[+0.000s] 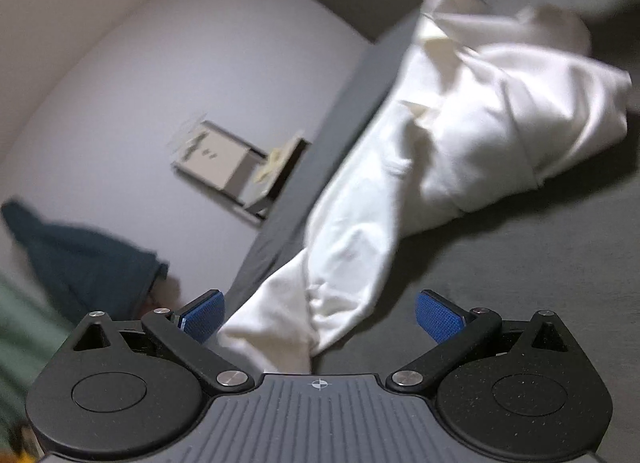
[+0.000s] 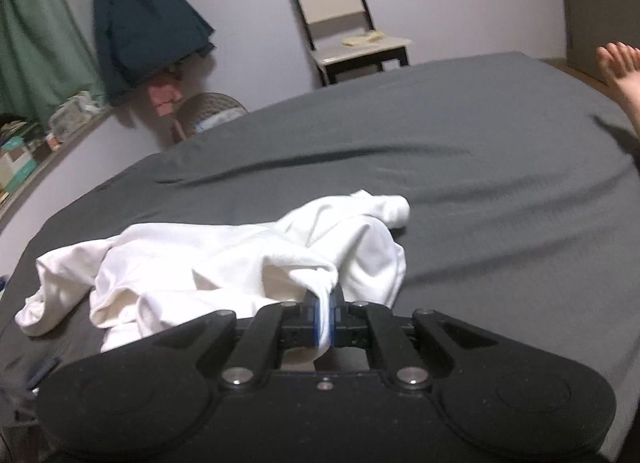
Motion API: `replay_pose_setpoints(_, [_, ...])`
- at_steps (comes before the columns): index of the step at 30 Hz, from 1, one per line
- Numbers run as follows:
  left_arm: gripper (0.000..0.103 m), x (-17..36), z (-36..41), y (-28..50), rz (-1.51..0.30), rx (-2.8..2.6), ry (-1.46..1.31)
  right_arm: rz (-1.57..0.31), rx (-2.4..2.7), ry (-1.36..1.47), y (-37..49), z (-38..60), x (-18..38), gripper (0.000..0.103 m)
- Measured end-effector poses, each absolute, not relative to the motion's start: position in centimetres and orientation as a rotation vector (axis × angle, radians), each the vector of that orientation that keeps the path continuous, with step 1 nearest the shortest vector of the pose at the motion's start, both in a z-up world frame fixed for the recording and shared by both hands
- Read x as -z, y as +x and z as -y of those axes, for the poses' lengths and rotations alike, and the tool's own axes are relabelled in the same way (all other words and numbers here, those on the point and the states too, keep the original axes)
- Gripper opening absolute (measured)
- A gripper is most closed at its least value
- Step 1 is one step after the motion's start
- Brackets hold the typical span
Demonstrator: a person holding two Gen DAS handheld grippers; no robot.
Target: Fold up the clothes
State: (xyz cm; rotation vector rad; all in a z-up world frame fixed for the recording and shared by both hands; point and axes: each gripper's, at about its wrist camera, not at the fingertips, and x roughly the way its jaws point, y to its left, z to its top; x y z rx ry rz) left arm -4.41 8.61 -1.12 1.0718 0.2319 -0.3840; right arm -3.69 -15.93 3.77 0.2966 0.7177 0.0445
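A crumpled white garment (image 1: 448, 135) lies on the dark grey bed (image 1: 540, 263); it also shows in the right wrist view (image 2: 224, 263). My left gripper (image 1: 320, 317) is open, its blue pads (image 1: 204, 319) apart on either side of a trailing end of the garment, not closed on it. My right gripper (image 2: 325, 313) is shut on a bunched fold of the white garment, with cloth pinched between the blue pads and hanging down behind them. The rest of the garment spreads to the left of the right gripper on the grey bed (image 2: 460, 167).
A beige chair (image 2: 348, 19) stands against the lilac wall beyond the bed. A dark blue jacket (image 2: 140, 23) hangs on the wall at left, beside a green curtain (image 2: 36, 31). A round basket (image 2: 208, 111) sits by the bed's far-left edge. A bare foot (image 2: 622, 75) rests at right.
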Motion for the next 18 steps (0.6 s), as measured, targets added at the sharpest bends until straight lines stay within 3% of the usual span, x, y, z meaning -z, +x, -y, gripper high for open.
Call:
replay_pose_setpoints(2, [0.101,1.8,-7.1,-3.8,-0.223,0.401,1.115,-0.701,-0.070,0.293,-3.6,16.0,-4.0,0.006])
replay_pose_setpoints(5, [0.081,3.3,-5.1,-3.1,-0.211,0.385,1.181,-0.690,-0.095,0.295,-3.7,16.3,-4.0,0.006])
replay_pose_setpoints(7, [0.058,4.5,-4.2,-2.7,-0.203,0.368,1.232,-0.687,-0.107,0.313,-3.8,16.5,-4.0,0.006])
replay_pose_setpoints(9, [0.050,5.5,-3.4,-2.4,-0.181,0.335,1.267,-0.685,-0.116,0.328,-3.9,16.7,-4.1,0.007])
replay_pose_setpoints(11, [0.036,6.0,-2.7,-2.1,-0.187,0.302,1.271,-0.677,-0.128,0.317,-3.9,16.6,-4.2,0.008])
replay_pose_setpoints(14, [0.006,6.3,-1.9,-1.4,-0.223,0.262,1.232,-0.663,-0.140,0.260,-4.0,16.2,-4.3,0.009])
replay_pose_setpoints(15, [0.004,6.1,-1.8,-1.1,-0.245,0.255,1.201,-0.660,-0.142,0.248,-3.9,16.1,-4.4,0.009])
replay_pose_setpoints(16, [0.003,5.8,-1.8,-0.8,-0.259,0.242,1.165,-0.661,-0.148,0.246,-3.9,16.0,-4.3,0.015])
replay_pose_setpoints(18, [0.003,4.9,-2.1,-0.2,-0.273,0.178,1.075,-0.668,-0.145,0.265,-3.7,15.8,-4.1,0.036])
